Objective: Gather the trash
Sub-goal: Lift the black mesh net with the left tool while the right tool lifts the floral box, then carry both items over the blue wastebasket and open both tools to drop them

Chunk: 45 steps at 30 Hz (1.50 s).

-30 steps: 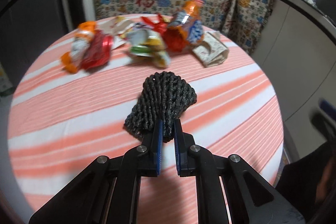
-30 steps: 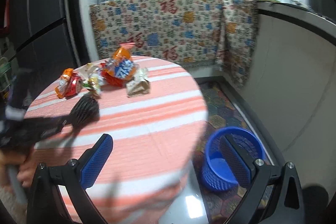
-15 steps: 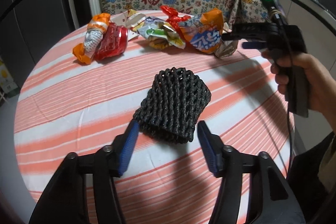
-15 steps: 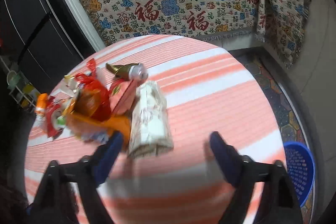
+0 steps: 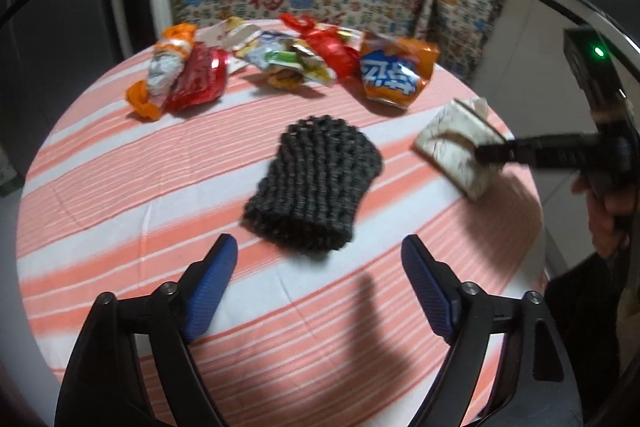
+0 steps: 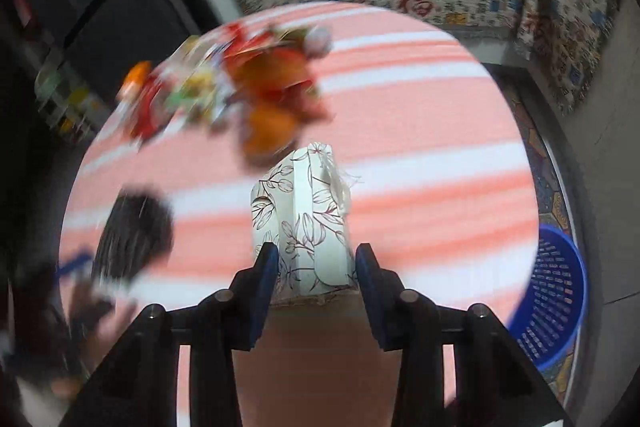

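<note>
The right tool [image 6: 316,267] clamps a white leaf-printed paper box [image 6: 304,223] over the round striped worktop [image 6: 420,131] (blue perforated plastic basket [image 6: 552,291] at right).

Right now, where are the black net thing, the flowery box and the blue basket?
black net [image 5: 316,183], left wrist view, middle of mesh.
flowery box [image 6: 304,223], right wrist view, front face.
blue basket [image 6: 554,291], right wrist view, side wall.

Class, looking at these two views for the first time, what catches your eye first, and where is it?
The right gripper clamps a floral paper pack above the striped table. A black foam net lies mid-table before the open left gripper, bright wrappers heaped at the far edge. A blue basket stands on the floor, right.
</note>
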Available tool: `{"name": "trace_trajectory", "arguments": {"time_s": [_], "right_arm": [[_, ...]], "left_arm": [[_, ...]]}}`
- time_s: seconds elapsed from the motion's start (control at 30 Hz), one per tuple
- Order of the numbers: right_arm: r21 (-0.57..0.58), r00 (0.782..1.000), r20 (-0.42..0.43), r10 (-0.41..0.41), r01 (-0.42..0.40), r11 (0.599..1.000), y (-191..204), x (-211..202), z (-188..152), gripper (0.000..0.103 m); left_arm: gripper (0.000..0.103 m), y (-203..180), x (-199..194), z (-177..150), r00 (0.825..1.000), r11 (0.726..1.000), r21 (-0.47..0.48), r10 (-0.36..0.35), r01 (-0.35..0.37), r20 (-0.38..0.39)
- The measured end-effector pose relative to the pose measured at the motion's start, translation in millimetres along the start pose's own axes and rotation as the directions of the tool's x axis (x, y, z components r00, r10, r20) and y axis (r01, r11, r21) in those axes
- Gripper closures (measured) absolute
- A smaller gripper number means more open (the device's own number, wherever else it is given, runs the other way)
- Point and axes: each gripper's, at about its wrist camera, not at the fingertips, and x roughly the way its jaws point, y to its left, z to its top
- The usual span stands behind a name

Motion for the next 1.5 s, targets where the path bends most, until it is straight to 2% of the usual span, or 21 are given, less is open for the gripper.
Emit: {"name": "trace_trajectory", "arguments": {"time_s": [0.13,0.2,0.3,0.33,0.4,0.47,0.6,0.7,0.77,0.87,0.93,1.0,1.03,1.07,1.1,1.13,1.33,1.5], "right_arm": [[-0.026,0.998,0.054,0.007,-0.006,1.000,15,-11,-27,0.055],[-0.035,0.996,0.087,-0.030,0.033,0.999,22,-9,-35,0.025],[-0.056,0.996,0.073,-0.052,0.056,0.997,27,9,-41,0.021],[-0.095,0.990,0.117,-0.079,0.090,0.991,33,10,-44,0.020],[-0.142,0.985,0.130,-0.116,0.135,0.981,39,14,-45,0.019],[-0.154,0.985,0.127,-0.119,0.138,0.978,37,15,-44,0.019],[-0.158,0.992,0.070,-0.108,0.117,0.980,34,14,-39,0.019],[-0.126,0.998,0.014,-0.066,0.068,0.990,29,10,-35,0.019],[-0.074,1.000,0.008,-0.017,0.018,0.997,21,3,-30,0.019],[-0.052,1.000,0.017,0.001,0.000,0.999,16,-7,-22,0.019],[-0.060,0.999,0.022,-0.023,0.024,0.998,15,-9,-15,0.019],[-0.057,0.999,0.009,-0.030,0.031,0.998,13,-5,-8,0.021],[-0.047,1.000,-0.008,-0.025,0.025,0.999,11,-1,-5,0.027],[-0.038,1.000,-0.022,-0.016,0.016,0.999,9,3,-4,0.064],[-0.033,0.999,-0.032,-0.005,0.004,0.999,7,5,-4,0.065],[-0.017,1.000,-0.024,0.001,-0.001,1.000,5,3,-5,0.065],[0.005,0.998,0.061,-0.012,0.012,1.000,13,-29,-21,0.065],[0.025,0.991,0.130,-0.039,0.036,0.999,15,-56,-35,0.065]], "left_arm": [[0.008,-11,4,3,1.000,0.999,0.034,-0.030,0.030,-0.002],[0.007,-13,13,6,1.000,0.999,0.034,-0.019,0.019,-0.014],[0.007,-9,30,6,0.998,0.999,0.022,0.036,-0.035,-0.050],[0.007,-7,34,5,0.997,0.999,0.017,0.047,-0.046,-0.059],[0.007,-1,41,3,0.994,0.997,0.004,0.072,-0.072,-0.076],[0.004,0,42,1,0.992,0.994,0.021,0.106,-0.105,-0.073],[0.004,6,37,2,0.991,0.995,0.011,0.102,-0.102,-0.085],[0.004,10,20,5,0.998,0.999,-0.024,0.031,-0.033,-0.055],[0.004,8,9,12,1.000,1.000,-0.027,-0.003,0.002,-0.024],[0.004,1,10,27,1.000,0.999,0.024,0.029,-0.028,-0.011],[0.005,0,18,35,0.999,0.998,0.047,0.036,-0.034,-0.025],[0.016,1,28,40,0.998,0.998,0.059,0.038,-0.035,-0.051],[0.035,0,32,41,0.997,0.997,0.066,0.031,-0.027,-0.067],[0.064,-1,34,42,0.997,0.997,0.071,0.018,-0.012,-0.080],[0.081,-1,35,42,0.996,0.997,0.070,-0.006,0.012,-0.091],[0.093,-2,33,41,0.995,0.997,0.066,-0.029,0.035,-0.094],[0.095,-12,12,36,0.998,0.998,-0.003,-0.061,0.061,-0.023],[0.095,-33,-3,40,0.997,0.997,-0.019,-0.073,0.074,0.011]]}}
